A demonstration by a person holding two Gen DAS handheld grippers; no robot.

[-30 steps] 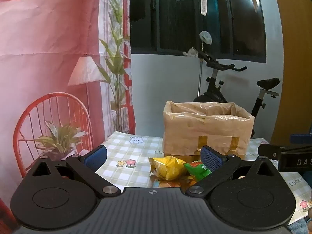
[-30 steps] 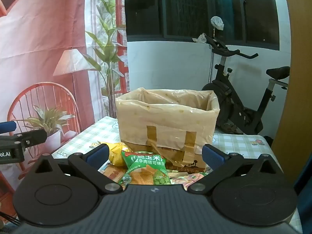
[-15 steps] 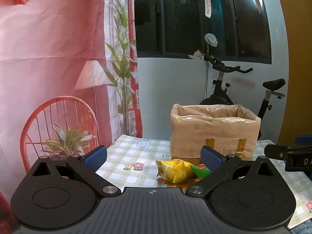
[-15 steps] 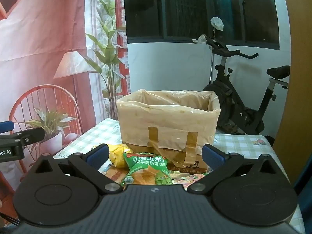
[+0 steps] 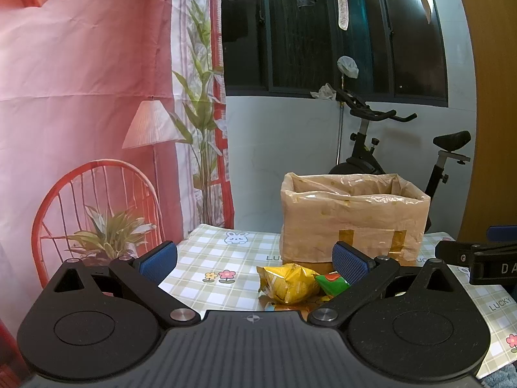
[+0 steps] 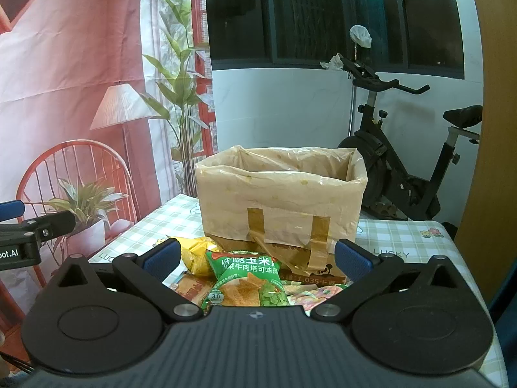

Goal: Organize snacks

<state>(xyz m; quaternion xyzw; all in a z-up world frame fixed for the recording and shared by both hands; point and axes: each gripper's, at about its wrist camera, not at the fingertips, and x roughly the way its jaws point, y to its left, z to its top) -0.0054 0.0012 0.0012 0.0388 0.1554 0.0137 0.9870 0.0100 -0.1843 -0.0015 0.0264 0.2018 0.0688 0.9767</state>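
Note:
A plastic-lined cardboard box [image 5: 353, 220] stands open on the checked tablecloth [image 5: 219, 258]; it also shows in the right wrist view [image 6: 281, 207]. In front of it lie a yellow snack bag [image 5: 287, 283] and a green snack bag [image 5: 331, 283]. In the right wrist view the green bag [image 6: 247, 274] lies front and centre, the yellow bag [image 6: 197, 253] to its left, and other flat packets [image 6: 190, 287] lie beneath. My left gripper [image 5: 253, 258] is open and empty, short of the snacks. My right gripper [image 6: 257, 257] is open and empty, above the green bag.
An exercise bike [image 6: 404, 174] stands behind the table on the right. A printed backdrop with a red chair [image 5: 97, 213] hangs on the left. The right gripper's body [image 5: 478, 260] shows at the left view's right edge; the left gripper's body [image 6: 26, 236] at the right view's left edge.
The left gripper has drawn back and tilted up a little, so the box and snacks look smaller and farther. The right gripper has barely moved. Both stay open.

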